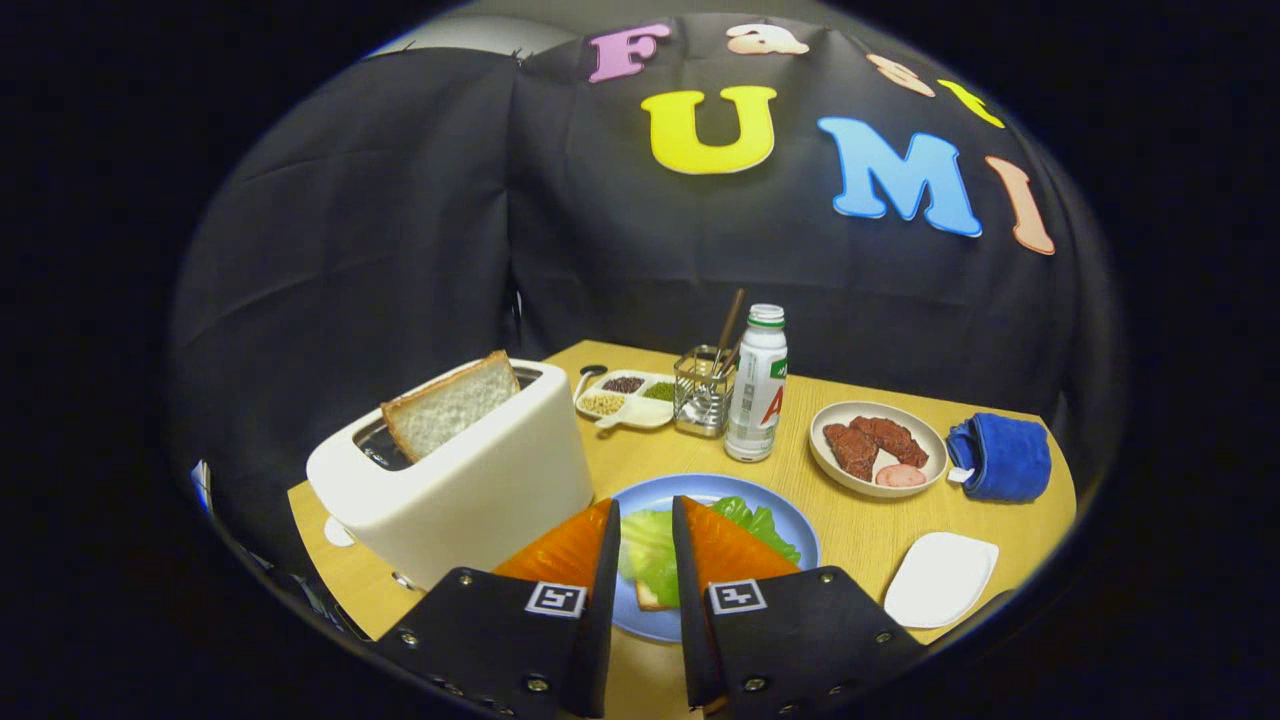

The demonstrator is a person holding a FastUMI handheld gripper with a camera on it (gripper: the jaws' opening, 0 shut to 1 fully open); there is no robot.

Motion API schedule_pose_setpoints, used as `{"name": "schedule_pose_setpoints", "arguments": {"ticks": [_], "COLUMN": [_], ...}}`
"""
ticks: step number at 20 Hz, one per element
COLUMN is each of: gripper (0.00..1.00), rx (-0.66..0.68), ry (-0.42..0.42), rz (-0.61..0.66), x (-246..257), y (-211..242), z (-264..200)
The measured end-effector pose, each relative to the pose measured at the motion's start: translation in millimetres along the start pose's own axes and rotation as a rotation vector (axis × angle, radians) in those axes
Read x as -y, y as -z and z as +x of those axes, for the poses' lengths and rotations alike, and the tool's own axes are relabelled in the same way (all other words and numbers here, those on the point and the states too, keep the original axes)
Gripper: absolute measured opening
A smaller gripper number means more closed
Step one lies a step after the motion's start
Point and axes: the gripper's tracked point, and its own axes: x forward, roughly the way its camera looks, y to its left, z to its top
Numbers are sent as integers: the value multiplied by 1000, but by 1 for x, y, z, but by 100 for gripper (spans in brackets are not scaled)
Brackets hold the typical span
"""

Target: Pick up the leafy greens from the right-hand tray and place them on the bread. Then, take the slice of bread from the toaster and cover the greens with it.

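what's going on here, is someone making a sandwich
Yes. A person holds a gripper over a blue plate, where leafy greens already lie on a slice of bread. The fingers stand apart with the greens showing between them, gripping nothing. The second slice of bread still sticks up from the white toaster beside the plate, so covering the greens is left.

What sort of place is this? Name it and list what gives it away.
Likely a staged breakfast table inside a recording booth. A toaster holds a bread slice, a blue plate carries leafy greens, and black cloth hangs behind. The gripper hovers open over the greens.
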Motion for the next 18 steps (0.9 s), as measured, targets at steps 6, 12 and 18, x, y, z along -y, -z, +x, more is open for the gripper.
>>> {"name": "schedule_pose_setpoints", "arguments": {"ticks": [6,12,18], "gripper": [30,30,30], "rx": [135,192,161], "ry": [7,-10,-35], "rz": [45,27,-18], "x": [-35,-78,-131], "y": [-16,-30,-29], "z": [-32,-39,-15]}}
